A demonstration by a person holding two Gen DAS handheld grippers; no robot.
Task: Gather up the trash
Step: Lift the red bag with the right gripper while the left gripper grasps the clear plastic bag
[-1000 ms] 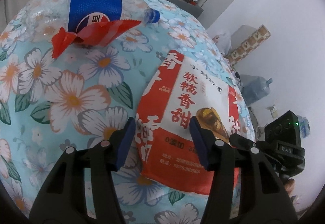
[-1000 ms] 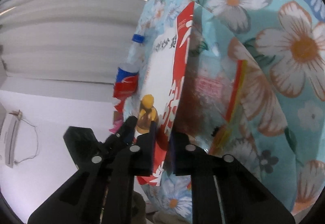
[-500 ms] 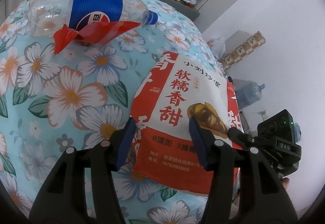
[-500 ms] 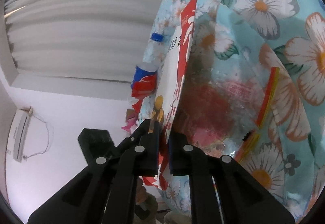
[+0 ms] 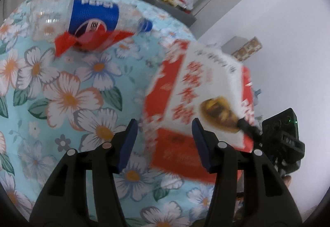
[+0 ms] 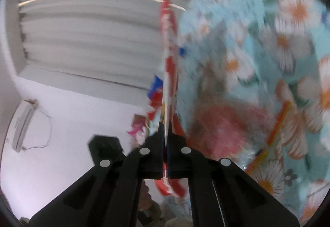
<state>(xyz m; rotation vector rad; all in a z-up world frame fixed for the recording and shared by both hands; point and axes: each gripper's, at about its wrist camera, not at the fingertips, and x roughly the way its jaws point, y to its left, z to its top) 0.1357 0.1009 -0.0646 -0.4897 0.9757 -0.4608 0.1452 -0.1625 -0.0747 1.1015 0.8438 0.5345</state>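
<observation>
A red and white snack bag (image 5: pixel 198 99) hangs tilted above the floral tablecloth (image 5: pixel 68 91). My right gripper (image 6: pixel 165 130) is shut on the bag's edge (image 6: pixel 169 58), seen edge-on in the right wrist view; it also shows in the left wrist view (image 5: pixel 245 126). My left gripper (image 5: pixel 164 140) is open and empty, just in front of the bag's lower edge. An empty Pepsi bottle (image 5: pixel 92 19) lies at the far side with a red wrapper (image 5: pixel 86 39) against it.
A clear wrapper with a red patch and orange-yellow edge (image 6: pixel 233 124) lies on the cloth under the right gripper. A grey side table with cans and packets (image 5: pixel 171 2) stands behind. The table edge drops off on the right near a white wall.
The right gripper has lifted the snack bag off the cloth and tilted it up. The left gripper stays open and has shifted slightly.
</observation>
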